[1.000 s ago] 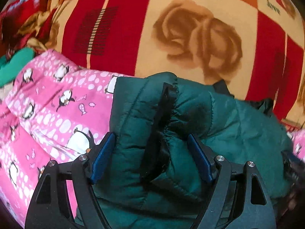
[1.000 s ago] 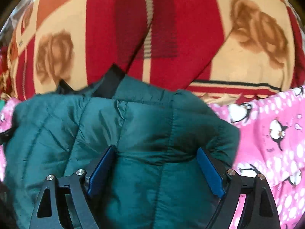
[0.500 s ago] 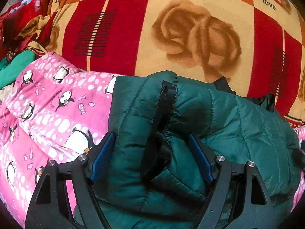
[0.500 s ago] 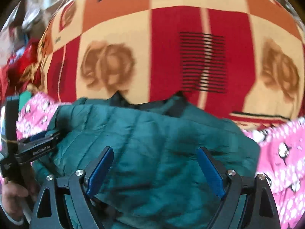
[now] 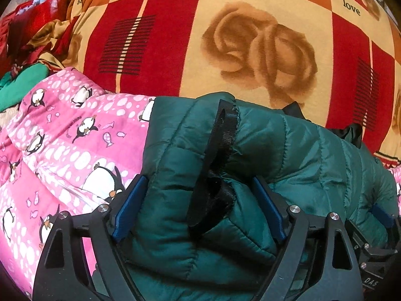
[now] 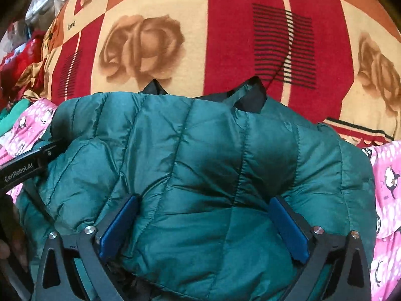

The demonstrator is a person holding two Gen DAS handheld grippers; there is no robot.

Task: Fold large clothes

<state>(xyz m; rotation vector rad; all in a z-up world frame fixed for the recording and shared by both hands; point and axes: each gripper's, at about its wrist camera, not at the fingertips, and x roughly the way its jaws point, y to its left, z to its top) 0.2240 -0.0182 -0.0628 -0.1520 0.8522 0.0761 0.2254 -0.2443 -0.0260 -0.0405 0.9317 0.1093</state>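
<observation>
The green jacket [image 5: 288,150] lay bunched on the pink quilt [image 5: 62,150], its long axis running side to side between the two tools, with the rose blanket [image 5: 250,37] beyond. The left gripper [image 5: 199,210] stood wide, its jaws pressed against a thick wad at the zipper [image 5: 223,135] end; the right gripper [image 6: 203,228] likewise held a fat bundle at the other end (both seemed to clamp it, though puffiness hid the contact). Each end sat directly between its own jaws, so neither hand was nearer. "love" was printed on the blanket, and "GenRobot.AI" on the left tool.
</observation>
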